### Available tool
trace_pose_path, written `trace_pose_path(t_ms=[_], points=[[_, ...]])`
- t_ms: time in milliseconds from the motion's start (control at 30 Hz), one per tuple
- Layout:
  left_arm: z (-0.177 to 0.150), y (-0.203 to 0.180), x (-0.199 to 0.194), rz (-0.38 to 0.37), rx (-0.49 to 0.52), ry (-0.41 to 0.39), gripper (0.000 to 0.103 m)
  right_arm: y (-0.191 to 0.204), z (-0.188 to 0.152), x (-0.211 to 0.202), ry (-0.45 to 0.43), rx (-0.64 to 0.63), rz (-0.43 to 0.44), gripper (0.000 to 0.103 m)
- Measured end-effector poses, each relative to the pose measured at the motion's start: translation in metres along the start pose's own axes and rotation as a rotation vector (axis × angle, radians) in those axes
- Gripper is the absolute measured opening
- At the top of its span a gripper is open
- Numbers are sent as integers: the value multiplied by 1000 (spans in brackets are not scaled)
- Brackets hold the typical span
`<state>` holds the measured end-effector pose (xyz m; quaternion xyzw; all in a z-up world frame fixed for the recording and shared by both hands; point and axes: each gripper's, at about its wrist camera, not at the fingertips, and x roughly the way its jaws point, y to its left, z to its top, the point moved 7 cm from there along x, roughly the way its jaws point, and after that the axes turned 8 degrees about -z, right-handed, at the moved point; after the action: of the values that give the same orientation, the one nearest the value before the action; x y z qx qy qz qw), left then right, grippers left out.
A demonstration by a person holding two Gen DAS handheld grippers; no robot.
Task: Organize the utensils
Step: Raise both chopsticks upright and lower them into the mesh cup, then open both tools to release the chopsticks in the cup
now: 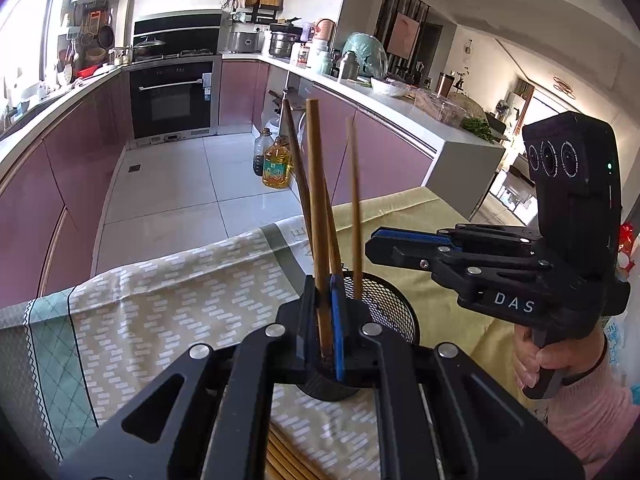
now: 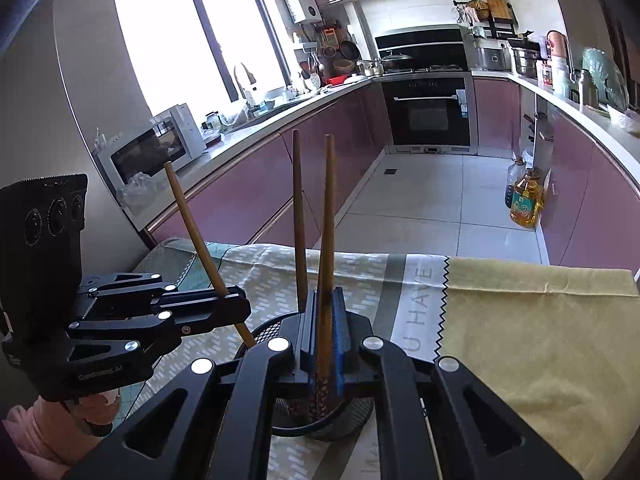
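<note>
A black mesh utensil holder (image 1: 386,308) stands on the cloth-covered table; it also shows in the right wrist view (image 2: 340,426). My left gripper (image 1: 325,312) is shut on a brown chopstick (image 1: 316,208) and holds it upright, low end in the holder; from the right wrist view this gripper (image 2: 230,304) holds the tilted chopstick (image 2: 192,232). My right gripper (image 2: 325,332) looks shut on a chopstick (image 2: 328,216) above the holder. Another chopstick (image 2: 299,216) stands in the holder. The right gripper (image 1: 380,242) reaches in from the right.
Several more chopsticks (image 1: 288,460) lie on the table under my left gripper. A patterned cloth (image 1: 172,304) and a yellow cloth (image 2: 540,320) cover the table. Oil bottles (image 1: 276,164) stand on the tiled floor by pink cabinets. A microwave (image 2: 148,152) sits on the left counter.
</note>
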<state>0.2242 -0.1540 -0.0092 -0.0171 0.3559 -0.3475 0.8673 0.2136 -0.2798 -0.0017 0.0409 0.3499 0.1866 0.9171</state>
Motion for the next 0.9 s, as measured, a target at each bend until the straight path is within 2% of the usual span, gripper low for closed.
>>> trace_pose_path(t_ms=[67,133,167,333,400,533,700,767,900], points=[[0,4,3,6,-11,6,8,-1,1,0,-2,8,0,8],[-1,7,7,25,-21,9,15,-1,1,-2,-11,12,-2,8],[-2,9,8,32,-23,7,21,0,0,-3,-15,15,0,12],[-9,10,0,47,-37,-17,23,5,-6,-13,-36,5,0,28],[-13,12,-9,58,-35,-42,29,10,-10,-17,-45,-2,4,32],[-22,11,-33,88,-25,-97,33,23,-20,-30,-70,-22,29,47],[-43,11,-66,131,-1,-152,48,49,-40,-45,-83,-70,88,57],[-51,13,-75,157,2,-160,52,58,-49,-49,-83,-79,110,67],[-77,22,-85,192,-3,-138,59,67,-70,-42,-53,-95,112,71]])
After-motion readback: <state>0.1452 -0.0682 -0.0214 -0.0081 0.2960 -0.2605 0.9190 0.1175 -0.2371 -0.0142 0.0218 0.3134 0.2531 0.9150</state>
